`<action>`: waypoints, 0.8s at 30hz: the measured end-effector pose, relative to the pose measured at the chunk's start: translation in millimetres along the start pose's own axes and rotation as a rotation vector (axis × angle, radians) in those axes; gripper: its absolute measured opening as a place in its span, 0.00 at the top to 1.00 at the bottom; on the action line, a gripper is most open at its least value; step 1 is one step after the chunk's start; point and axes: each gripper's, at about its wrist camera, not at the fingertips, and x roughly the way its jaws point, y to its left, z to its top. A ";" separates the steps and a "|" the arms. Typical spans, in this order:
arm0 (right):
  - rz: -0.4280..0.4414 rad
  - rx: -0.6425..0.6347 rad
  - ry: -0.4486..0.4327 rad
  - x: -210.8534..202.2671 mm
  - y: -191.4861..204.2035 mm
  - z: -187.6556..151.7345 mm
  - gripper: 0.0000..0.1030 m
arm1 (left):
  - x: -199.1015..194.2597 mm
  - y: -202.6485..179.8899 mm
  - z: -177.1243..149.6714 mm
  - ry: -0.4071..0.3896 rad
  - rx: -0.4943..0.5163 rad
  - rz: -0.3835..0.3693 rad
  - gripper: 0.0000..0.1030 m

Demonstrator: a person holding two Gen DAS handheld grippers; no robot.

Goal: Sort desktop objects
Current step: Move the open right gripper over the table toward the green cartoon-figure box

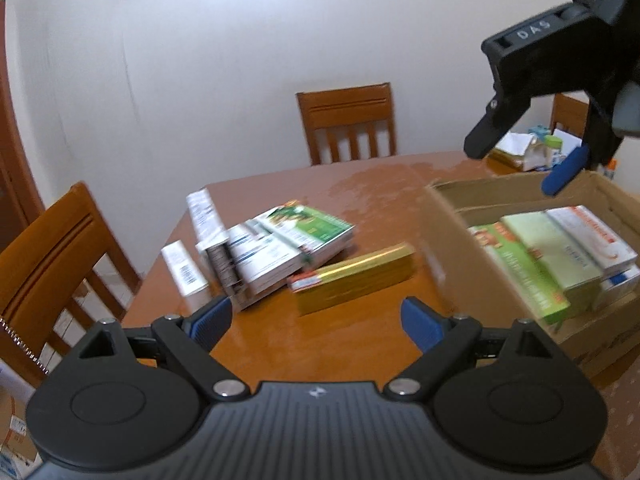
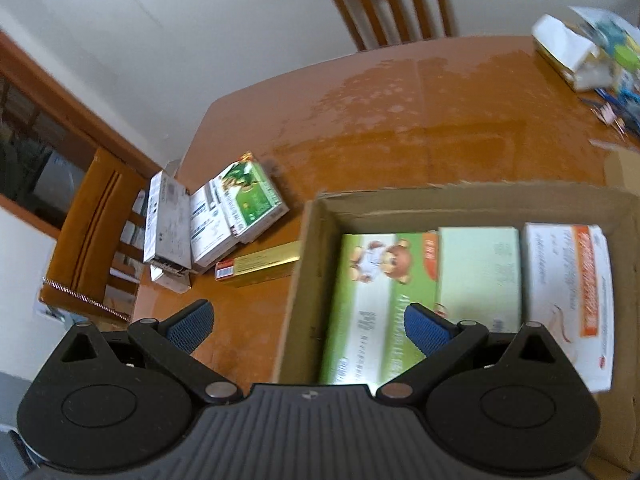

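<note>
Left tool, lower centre, stands released and empty; right tool likewise spread, holding nothing above the cardboard box. Three packets already lie inside the box at right. Left to sort: a gold box and the leaning stack of packets at mid-left on the bench. Upper bench lies open; the stack sits near its left edge.

Three packs are lying in one carton; about five more packs are sitting loose on one table, and two chairs are standing by.
</note>
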 end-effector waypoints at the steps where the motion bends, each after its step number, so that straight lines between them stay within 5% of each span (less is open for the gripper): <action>1: -0.009 -0.018 0.000 2.9 7.1 1.8 0.00 | 1.5 5.6 -2.7 0.006 -0.003 0.003 0.11; 12: -0.161 -0.378 -0.036 57.5 98.1 55.9 0.00 | 22.4 48.4 -11.6 0.029 -0.011 -0.044 0.11; 24: -0.318 -0.783 0.157 187.1 146.2 82.7 0.00 | 49.3 66.9 -14.3 0.054 -0.066 -0.082 0.11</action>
